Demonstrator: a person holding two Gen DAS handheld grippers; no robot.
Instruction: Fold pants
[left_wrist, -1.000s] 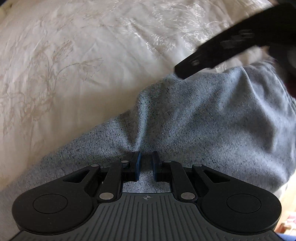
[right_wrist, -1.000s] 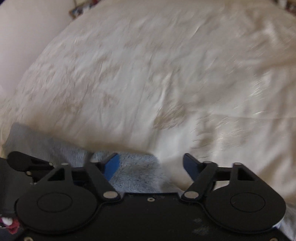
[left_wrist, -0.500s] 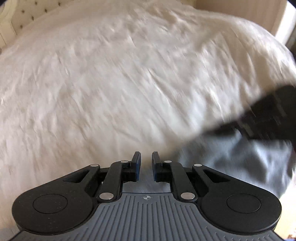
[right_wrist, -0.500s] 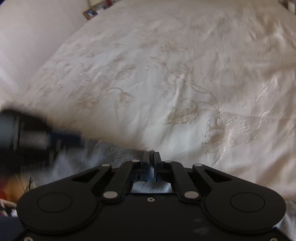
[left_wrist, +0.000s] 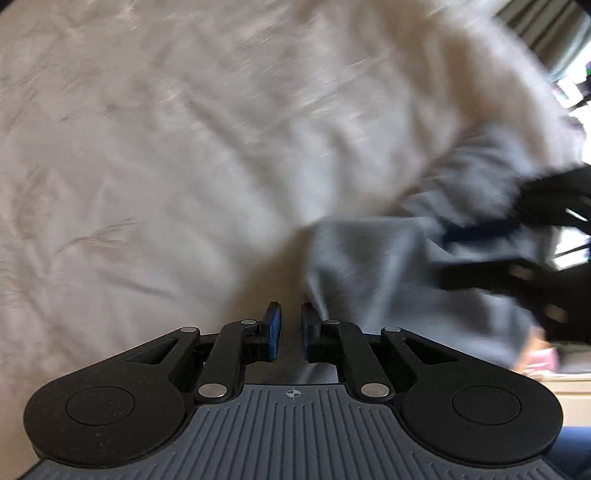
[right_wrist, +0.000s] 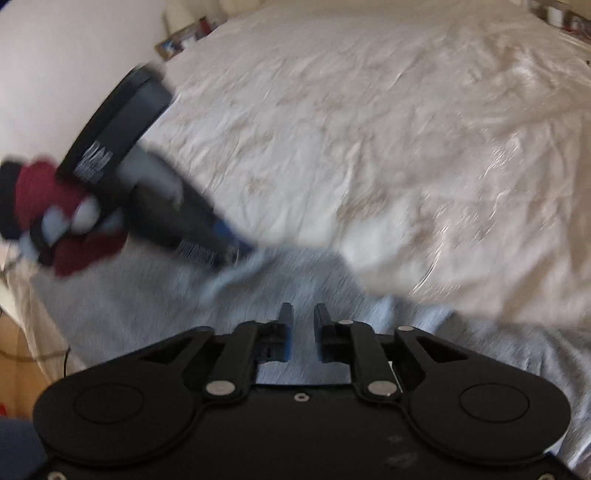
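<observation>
Grey pants (left_wrist: 388, 280) lie on the white bedspread, and in the right wrist view the pants (right_wrist: 147, 314) spread across the bed's near edge. My left gripper (left_wrist: 291, 321) is shut, with the pants' edge at its right finger. Seen from the right wrist, the left gripper (right_wrist: 236, 249) reaches down from the left and a pinch of grey cloth rises to its tip. My right gripper (right_wrist: 303, 317) hovers over the pants with its jaws opening; a narrow gap shows and nothing is pressed between the pads. In the left wrist view the right gripper (left_wrist: 448, 254) is blurred at the right.
The embroidered white bedspread (right_wrist: 406, 129) fills most of both views. A hand in a dark red sleeve (right_wrist: 40, 192) holds the left gripper. Small items stand beyond the bed's far left corner (right_wrist: 177, 40). A curtain (left_wrist: 546, 37) hangs at the top right.
The right gripper went from wide open to shut and now stands slightly apart, higher over the pants. The left gripper swung and turned left, so the pants slid to its right.
</observation>
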